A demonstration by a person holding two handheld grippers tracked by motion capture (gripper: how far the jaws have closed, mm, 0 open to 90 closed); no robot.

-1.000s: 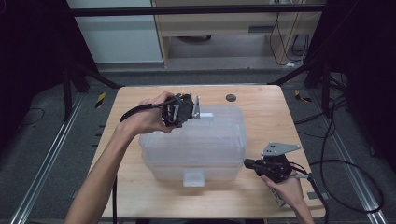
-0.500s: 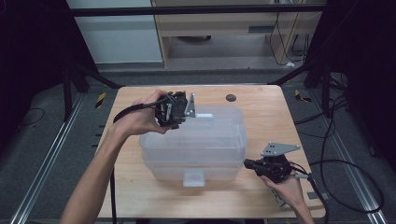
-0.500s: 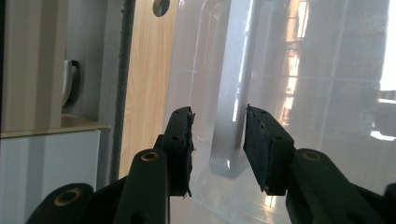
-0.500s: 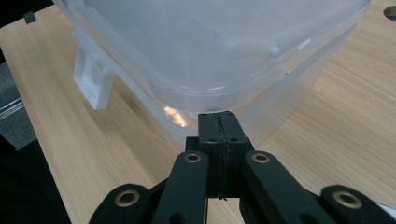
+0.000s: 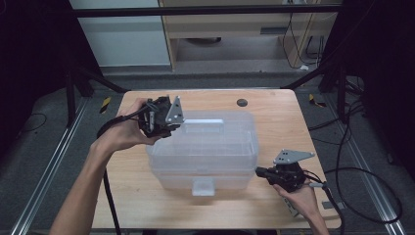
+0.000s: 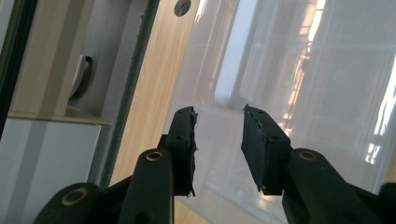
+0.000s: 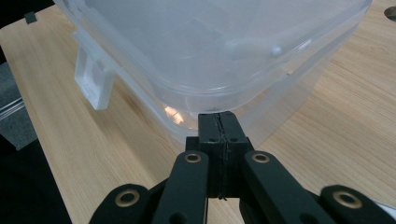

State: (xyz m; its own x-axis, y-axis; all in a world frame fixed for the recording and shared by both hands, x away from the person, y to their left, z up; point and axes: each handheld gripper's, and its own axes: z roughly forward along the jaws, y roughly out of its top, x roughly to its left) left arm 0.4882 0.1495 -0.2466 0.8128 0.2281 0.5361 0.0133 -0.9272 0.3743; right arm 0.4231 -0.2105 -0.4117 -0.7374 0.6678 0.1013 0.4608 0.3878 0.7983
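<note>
The clear plastic storage box (image 5: 203, 147) sits mid-table with its front latch (image 5: 202, 186) facing us. At the box's back left corner, just off its lid handle (image 5: 202, 126), our left gripper (image 5: 164, 117) has just been opening and closing its jaws; they now stand apart with nothing between them. At the box's right front corner our right gripper (image 7: 219, 122) is clamped shut on nothing, tips touching the base. Honestly, the box looks light, so a push from that side could skid or twist it.

The left gripper (image 5: 177, 123) hovers just beside the clear box's (image 5: 203, 149) handle (image 5: 202, 126); the right gripper (image 5: 260, 172) touches the box's near corner.
</note>
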